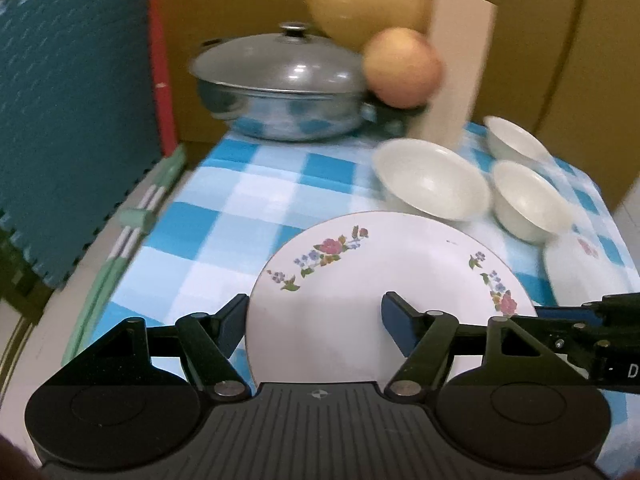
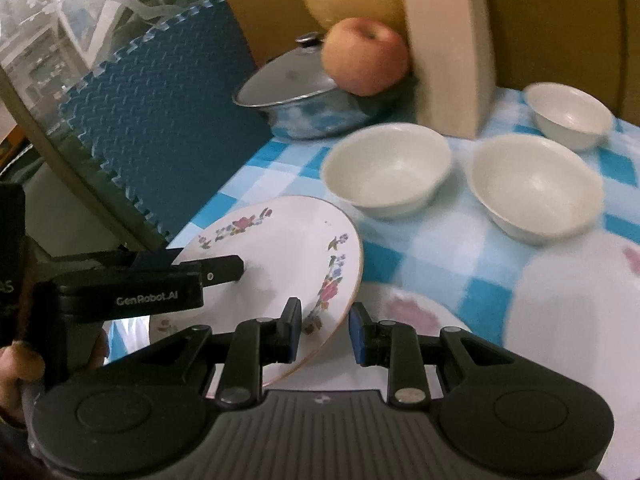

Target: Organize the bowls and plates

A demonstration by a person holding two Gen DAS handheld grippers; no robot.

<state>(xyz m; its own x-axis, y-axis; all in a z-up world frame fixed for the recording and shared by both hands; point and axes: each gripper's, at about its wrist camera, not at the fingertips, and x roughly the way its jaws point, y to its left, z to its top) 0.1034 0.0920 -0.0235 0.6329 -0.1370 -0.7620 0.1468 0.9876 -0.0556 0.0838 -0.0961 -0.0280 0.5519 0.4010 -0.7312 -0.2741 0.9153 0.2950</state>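
A white plate with a flower rim [image 1: 372, 272] is lifted and tilted above the blue checked cloth. My left gripper [image 1: 314, 320] is open, its fingers either side of the plate's near-left edge. My right gripper [image 2: 324, 332] straddles the plate's [image 2: 280, 248] right rim with a gap on both sides, so it is open. The left gripper [image 2: 224, 270] shows in the right wrist view, lying over the plate. Another flowered plate [image 2: 416, 312] lies flat under it, and a third [image 2: 576, 312] lies to the right. Three white bowls [image 2: 386, 170] [image 2: 536, 188] [image 2: 568, 114] stand behind.
A lidded steel pot [image 1: 280, 84] stands at the back left of the cloth. An apple [image 1: 402, 68] and a larger yellow fruit [image 1: 364, 0] sit behind it, next to an upright beige board [image 1: 460, 68]. A blue foam mat [image 1: 72, 108] stands along the left side.
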